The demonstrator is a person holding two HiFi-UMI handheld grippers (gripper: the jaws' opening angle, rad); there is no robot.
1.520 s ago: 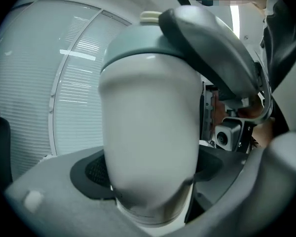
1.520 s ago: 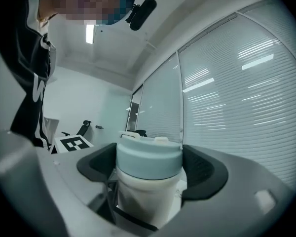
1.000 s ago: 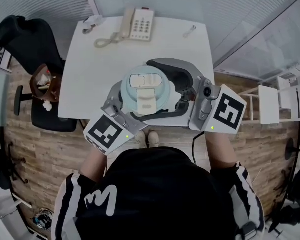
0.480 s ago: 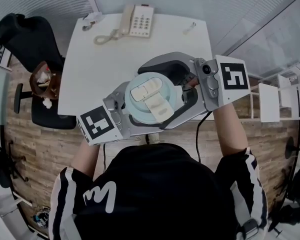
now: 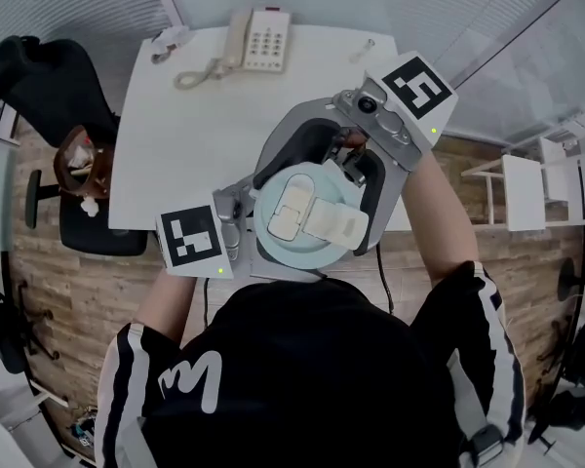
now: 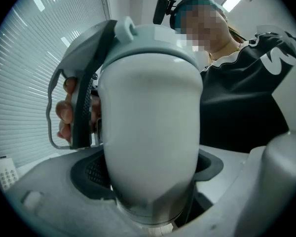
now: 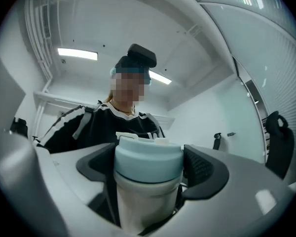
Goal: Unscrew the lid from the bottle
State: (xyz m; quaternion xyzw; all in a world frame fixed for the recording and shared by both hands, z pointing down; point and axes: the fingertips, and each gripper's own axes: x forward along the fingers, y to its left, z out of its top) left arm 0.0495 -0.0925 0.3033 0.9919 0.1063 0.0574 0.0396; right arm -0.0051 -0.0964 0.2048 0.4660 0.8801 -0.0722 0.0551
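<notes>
The left hand-held gripper [image 6: 148,184], its grey moulded jaws lined with dark dimpled pads, is clamped round the lower body of a bottle [image 6: 148,127], a smooth white rounded vessel with a metal-coloured band at its base. The right hand-held gripper [image 7: 148,168] is closed on the lid [image 5: 312,220], a round pale blue-green cap with a white flip-top latch across its top; its black textured pads press the cap's rim on both sides. In the head view the bottle is held in the air between the two tools, close in front of the person's chest and over the near edge of a white desk [image 5: 175,144], with the lid facing up at the camera. The right tool reaches in from the far side and the left from the near left, each carrying a cube with black-and-white square markers. A cream corded telephone [image 5: 258,39] lies at the desk's far edge. A black office chair [image 5: 44,76] stands to the left on a wood-plank floor [image 5: 68,291].
</notes>
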